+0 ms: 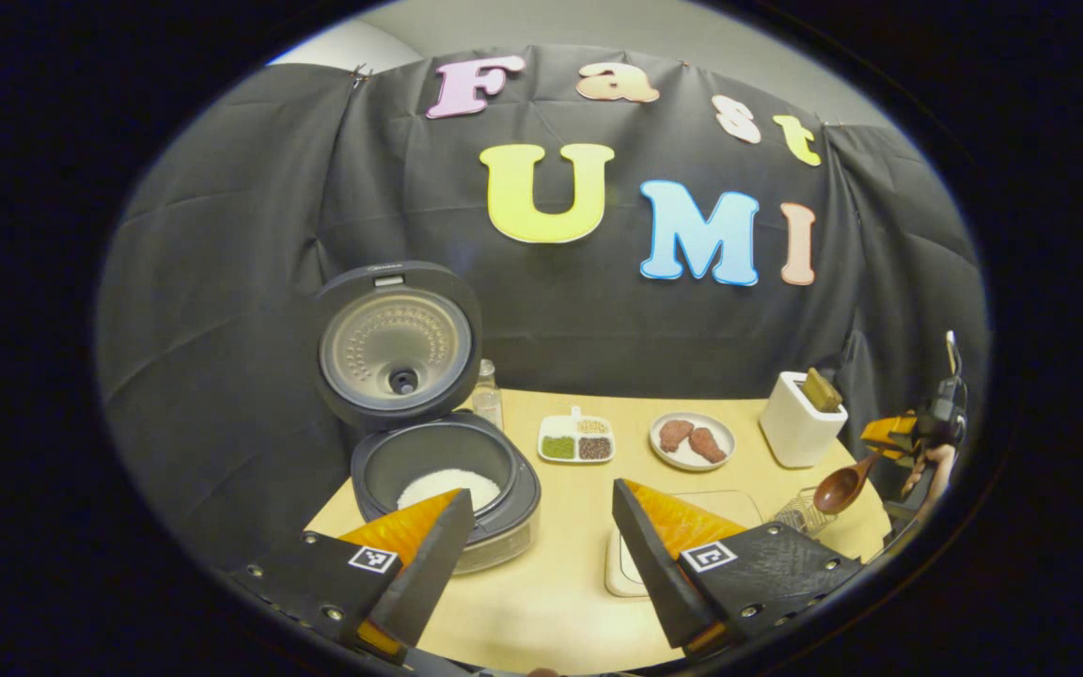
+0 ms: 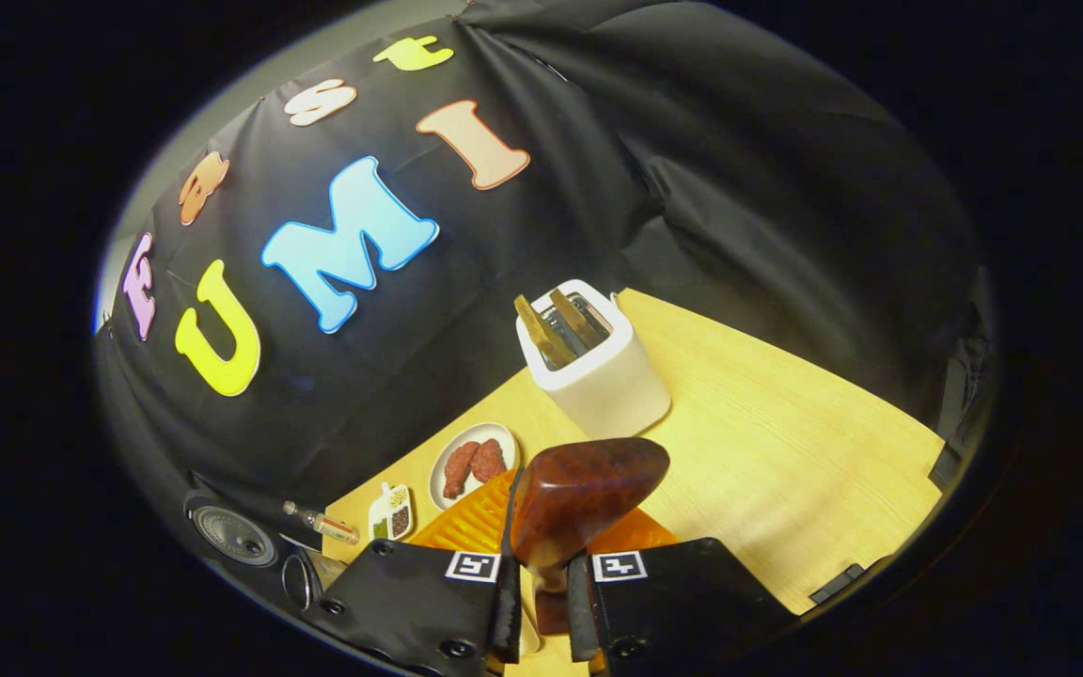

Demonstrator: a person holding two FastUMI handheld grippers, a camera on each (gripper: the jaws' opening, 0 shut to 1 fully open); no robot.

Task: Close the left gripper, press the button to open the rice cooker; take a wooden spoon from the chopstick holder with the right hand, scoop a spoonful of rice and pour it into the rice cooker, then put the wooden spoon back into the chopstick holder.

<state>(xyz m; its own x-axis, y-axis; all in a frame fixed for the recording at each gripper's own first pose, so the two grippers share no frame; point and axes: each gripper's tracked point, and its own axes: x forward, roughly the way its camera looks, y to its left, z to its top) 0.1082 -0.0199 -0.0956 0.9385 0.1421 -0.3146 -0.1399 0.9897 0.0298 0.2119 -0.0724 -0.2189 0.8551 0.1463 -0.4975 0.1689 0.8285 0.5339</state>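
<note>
The rice cooker [image 1: 447, 470] stands open at the table's [image 1: 541, 602] left, rice inside. My left gripper [image 1: 541, 555] hangs spread apart. My right gripper [image 2: 541, 583] clamps the wooden spoon [image 2: 579, 498]; its handle is hidden between the fingers. The chopstick holder [image 2: 593, 371] stands beyond.

Tongs [image 1: 541, 527]: black screwed mounts, square fiducial tags.

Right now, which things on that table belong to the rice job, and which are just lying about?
In the job:
- rice cooker, lid up, rice inside
- wooden spoon, clamped in the right tool
- chopstick holder
- left tool, open
- glass bowl, probably the rice supply

Lying about:
- plate of meat pieces
- divided dish of grains
- small glass bottle
- white tray
</note>
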